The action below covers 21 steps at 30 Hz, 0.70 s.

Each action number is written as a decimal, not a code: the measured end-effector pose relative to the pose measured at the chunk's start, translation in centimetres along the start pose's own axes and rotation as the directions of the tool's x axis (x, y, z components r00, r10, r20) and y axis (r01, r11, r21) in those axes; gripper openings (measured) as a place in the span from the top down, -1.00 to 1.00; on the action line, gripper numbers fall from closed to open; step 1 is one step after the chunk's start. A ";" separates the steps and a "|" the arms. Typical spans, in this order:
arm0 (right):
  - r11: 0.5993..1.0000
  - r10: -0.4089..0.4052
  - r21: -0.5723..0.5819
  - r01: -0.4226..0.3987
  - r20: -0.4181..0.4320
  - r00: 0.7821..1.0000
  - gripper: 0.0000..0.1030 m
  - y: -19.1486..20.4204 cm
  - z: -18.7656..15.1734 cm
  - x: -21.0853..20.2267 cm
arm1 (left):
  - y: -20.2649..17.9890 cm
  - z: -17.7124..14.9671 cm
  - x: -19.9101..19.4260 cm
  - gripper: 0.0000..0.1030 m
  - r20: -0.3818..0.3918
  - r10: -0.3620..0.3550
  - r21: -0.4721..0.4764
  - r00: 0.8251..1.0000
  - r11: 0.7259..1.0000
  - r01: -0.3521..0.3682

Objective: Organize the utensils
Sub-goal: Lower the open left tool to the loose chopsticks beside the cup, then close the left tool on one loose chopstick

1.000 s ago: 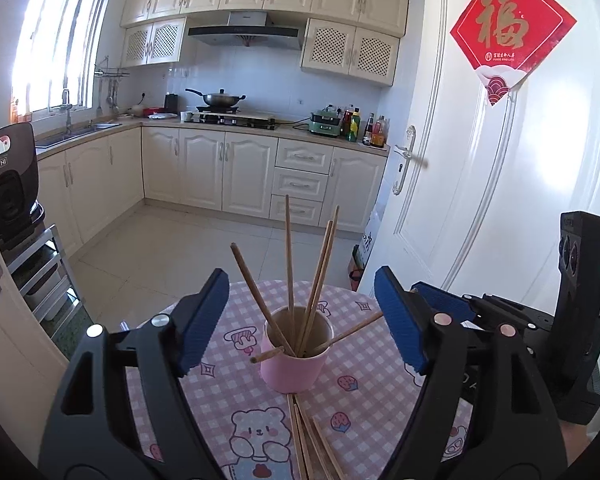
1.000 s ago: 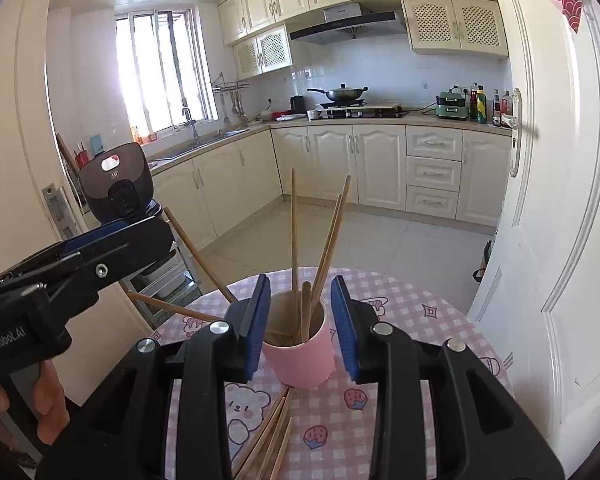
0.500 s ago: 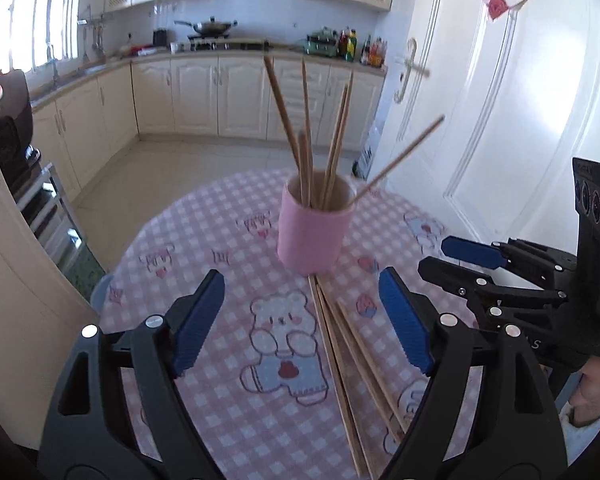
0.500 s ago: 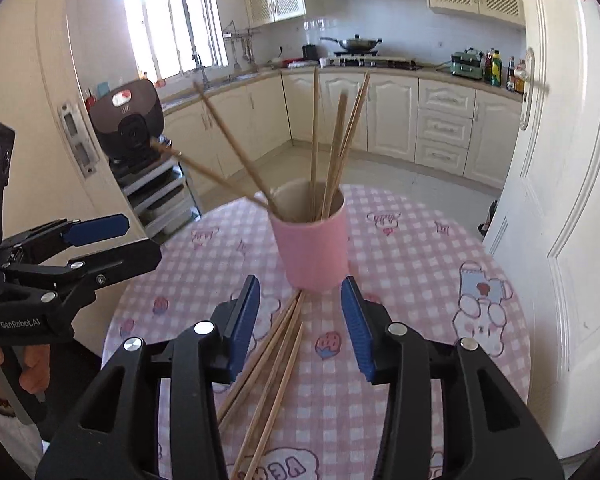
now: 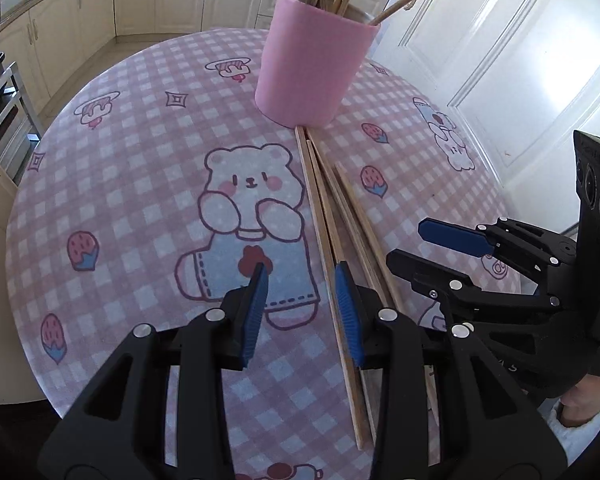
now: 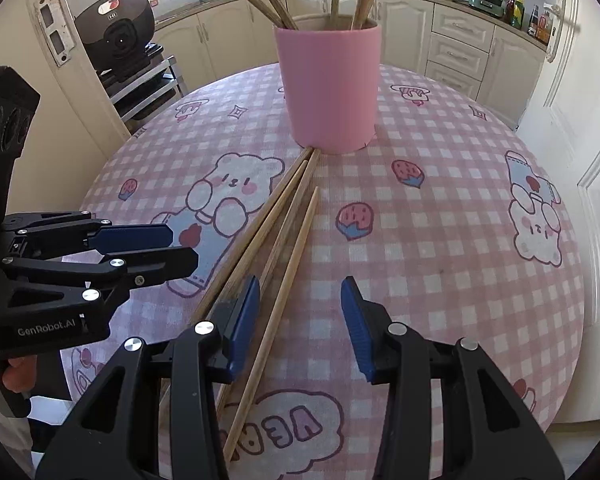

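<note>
Pink cup (image 6: 332, 88) blocks beyond loose chopsticks (image 6: 276, 240)

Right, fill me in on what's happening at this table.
A person is tidying chopsticks with a handheld gripper in each hand. A pink cup on the checked tablecloth already holds several chopsticks, and a few loose chopsticks lie in front of it, tips against its base. The left gripper is closing beside the leftmost stick, with nothing gripped yet. The right gripper is open, with the rightmost stick between its fingers. Neither has lifted anything.
</note>
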State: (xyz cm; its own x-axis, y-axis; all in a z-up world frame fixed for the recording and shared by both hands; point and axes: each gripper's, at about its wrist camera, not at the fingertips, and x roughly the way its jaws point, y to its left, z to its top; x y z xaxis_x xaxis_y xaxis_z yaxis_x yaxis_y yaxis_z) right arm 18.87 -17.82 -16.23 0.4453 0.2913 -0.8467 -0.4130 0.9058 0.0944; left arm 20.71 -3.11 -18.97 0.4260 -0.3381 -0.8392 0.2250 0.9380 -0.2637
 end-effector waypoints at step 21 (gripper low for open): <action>0.996 -0.048 -0.081 0.044 -0.040 0.998 0.23 0.5 -0.1 1.7 | -1.4 2.1 4.8 0.28 -0.020 0.074 0.056 0.997 0.996 -0.072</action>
State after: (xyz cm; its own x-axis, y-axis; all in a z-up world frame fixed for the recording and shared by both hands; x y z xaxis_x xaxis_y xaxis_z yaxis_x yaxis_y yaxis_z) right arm 19.35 -16.94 -17.73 0.4324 0.2351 -0.8705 -0.4560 0.8899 0.0138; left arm 24.28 -6.20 -21.61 0.4242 -0.2666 -0.8655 0.2422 0.9543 -0.1752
